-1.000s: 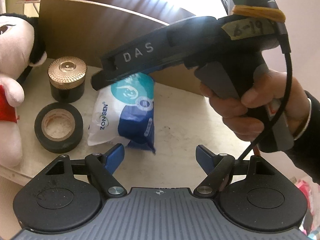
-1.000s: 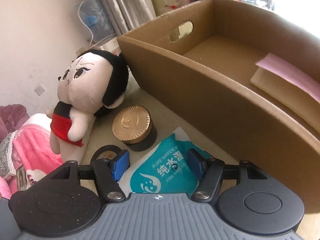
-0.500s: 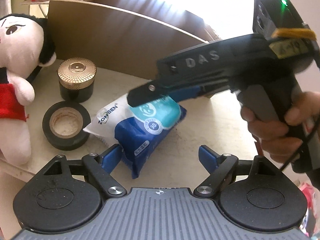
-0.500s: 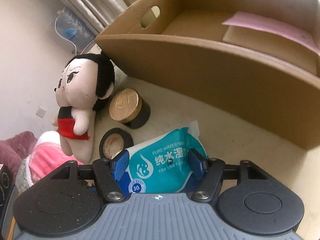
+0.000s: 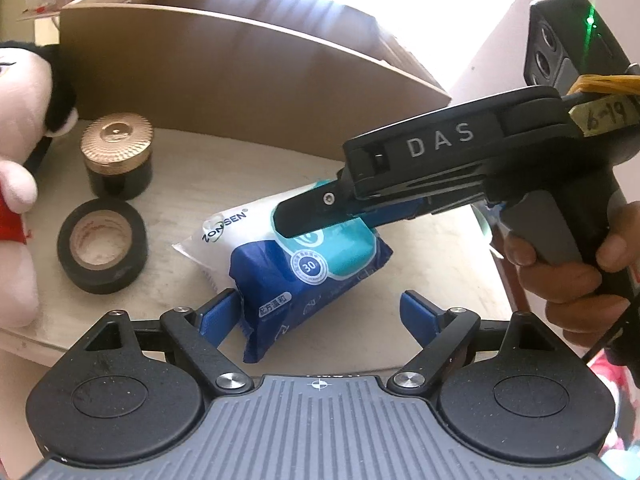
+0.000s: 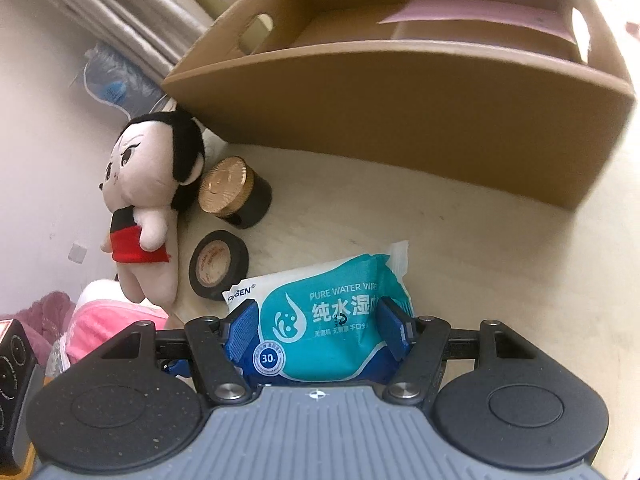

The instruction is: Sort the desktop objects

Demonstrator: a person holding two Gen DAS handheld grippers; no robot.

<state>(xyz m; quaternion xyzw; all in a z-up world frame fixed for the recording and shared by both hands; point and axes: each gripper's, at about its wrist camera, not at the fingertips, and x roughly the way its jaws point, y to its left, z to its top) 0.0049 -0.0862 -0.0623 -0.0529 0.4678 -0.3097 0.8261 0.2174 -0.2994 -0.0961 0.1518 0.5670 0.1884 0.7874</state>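
Note:
A teal, white and blue wet-wipes pack (image 6: 332, 320) is pinched across its width by my right gripper (image 6: 318, 328), which is shut on it. In the left wrist view the right gripper (image 5: 316, 220) reaches in from the right, held by a person's hand (image 5: 568, 276), and holds the wipes pack (image 5: 288, 268) tilted over the table (image 5: 248, 172). My left gripper (image 5: 320, 316) sits low in front with its jaws opening. The pack's lower blue end hangs between them beside the left finger (image 5: 218, 316), and neither pad presses on it.
A plush doll (image 6: 148, 200), a black jar with a gold lid (image 6: 234, 192) and a black tape roll (image 6: 218, 264) stand at the table's left. A large open cardboard box (image 6: 400, 112) fills the back, with a pink sheet (image 6: 480, 16) inside.
The right gripper has carried the wipes pack rightward and rolled, turning the pack's blue end toward the left gripper. The left gripper's jaws have spread wider.

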